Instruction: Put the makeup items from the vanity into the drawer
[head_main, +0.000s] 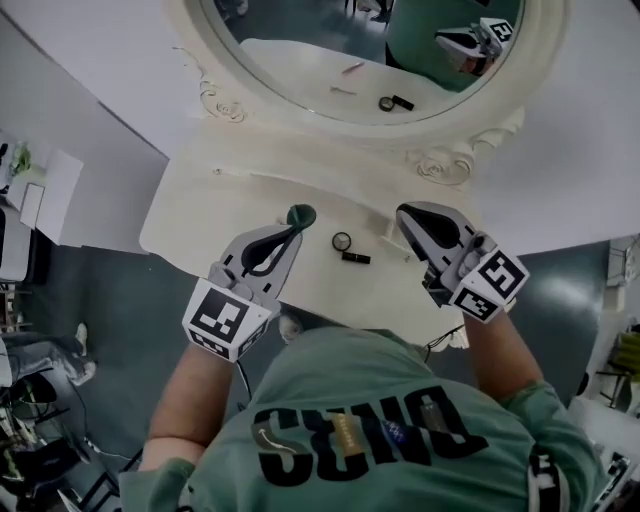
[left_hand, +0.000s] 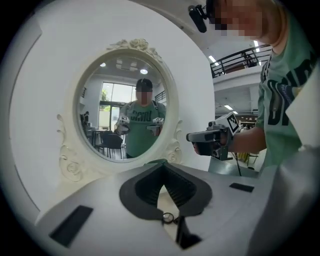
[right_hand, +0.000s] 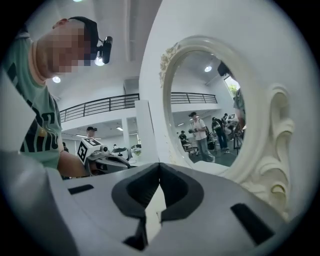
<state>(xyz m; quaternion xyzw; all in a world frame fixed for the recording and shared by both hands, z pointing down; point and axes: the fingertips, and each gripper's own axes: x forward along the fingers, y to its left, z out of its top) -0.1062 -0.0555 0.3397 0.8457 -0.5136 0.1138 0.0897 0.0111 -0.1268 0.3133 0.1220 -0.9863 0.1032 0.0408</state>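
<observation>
**Both jaws shut over the bench, makeup lying on top**

A person in a green shirt stands at a cream bench (head_main: 215, 205) with an oval mirror (head_main: 330, 60) at its back, holding 1 gripper in each hand.

The left gripper (head_main: 293, 232) reaches over the middle of the bench. Its own view shows the 2 jaws closed tip to tip with nothing clamped between them. A small green item (head_main: 301, 213) sits right at the tips. No view shows whether the jaws touch it.

The right gripper (head_main: 405, 215) hangs over the right part of the bench and points toward the mirror frame. Its jaws also meet at the tips and hold nothing. Only bare cream surface shows through the slot behind them.

The makeup lies on the bench between the 2 grippers. A small ring (head_main: 342, 241) sits just right of the left gripper's tips. A short black tube (head_main: 355, 258) lies just beside the ring, toward the person. Both items are apart from either gripper. They also show in the left gripper view, through the slot under the closed jaws. The mirror reflects the ring, the tube and the person.
</observation>
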